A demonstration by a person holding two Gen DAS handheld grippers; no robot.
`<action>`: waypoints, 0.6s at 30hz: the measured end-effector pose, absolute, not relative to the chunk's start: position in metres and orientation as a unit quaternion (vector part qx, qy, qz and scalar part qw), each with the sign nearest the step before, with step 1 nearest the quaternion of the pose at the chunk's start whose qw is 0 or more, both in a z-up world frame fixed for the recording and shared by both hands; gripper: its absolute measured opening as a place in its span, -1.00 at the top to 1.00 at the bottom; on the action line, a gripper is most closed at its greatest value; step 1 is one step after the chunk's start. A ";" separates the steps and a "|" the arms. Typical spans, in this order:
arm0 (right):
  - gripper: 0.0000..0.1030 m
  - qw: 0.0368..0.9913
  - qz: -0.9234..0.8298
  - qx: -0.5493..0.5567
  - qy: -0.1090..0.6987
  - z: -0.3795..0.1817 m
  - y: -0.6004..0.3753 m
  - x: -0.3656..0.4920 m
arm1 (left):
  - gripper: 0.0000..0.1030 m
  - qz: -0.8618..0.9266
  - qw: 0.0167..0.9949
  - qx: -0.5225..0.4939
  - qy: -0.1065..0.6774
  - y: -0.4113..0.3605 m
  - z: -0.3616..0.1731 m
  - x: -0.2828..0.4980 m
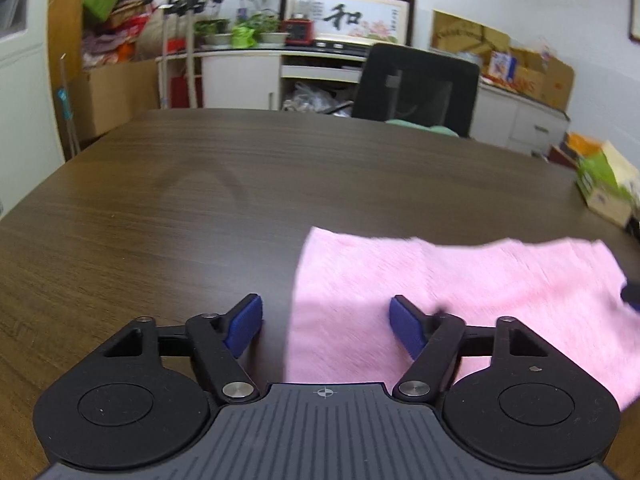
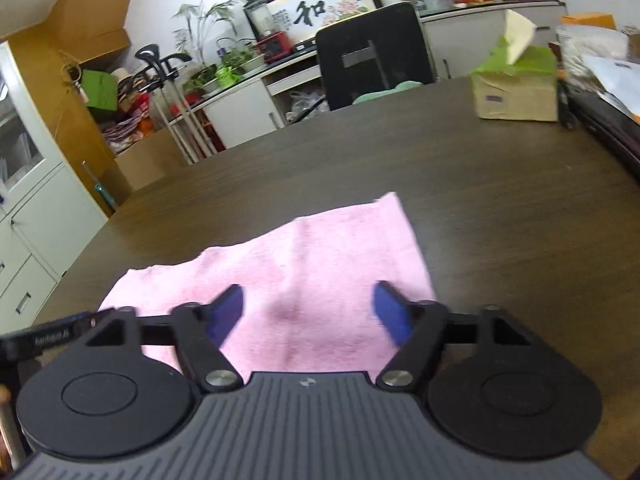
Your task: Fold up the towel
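My left gripper [image 1: 325, 326] has its fingers spread wide and released, holding nothing. In the left wrist view the pink towel [image 1: 460, 312] lies flat on the dark wooden bench [image 1: 240, 184], in the lower right of the frame; its left edge passes between my two blue fingers [image 1: 245, 324]. My right gripper [image 2: 307, 316] is also spread and empty. In the right wrist view the towel [image 2: 304, 264] fills the lower middle. A tissue box [image 2: 516, 88] stands in the upper right, well apart from the towel.
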State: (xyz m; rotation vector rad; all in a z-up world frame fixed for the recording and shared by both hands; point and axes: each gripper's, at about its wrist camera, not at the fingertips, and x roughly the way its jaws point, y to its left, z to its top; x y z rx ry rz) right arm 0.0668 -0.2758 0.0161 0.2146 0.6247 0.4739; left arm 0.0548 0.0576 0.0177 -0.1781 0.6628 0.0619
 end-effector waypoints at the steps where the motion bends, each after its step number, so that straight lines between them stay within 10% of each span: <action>1: -0.58 0.920 0.237 0.093 0.298 0.018 -0.269 0.063 | -0.29 0.030 0.942 -0.096 0.321 0.063 0.020 0.053; 18: -0.58 0.885 0.373 -0.190 0.202 0.033 -0.077 -0.039 | -0.65 0.067 0.936 -0.193 0.286 0.131 0.046 0.028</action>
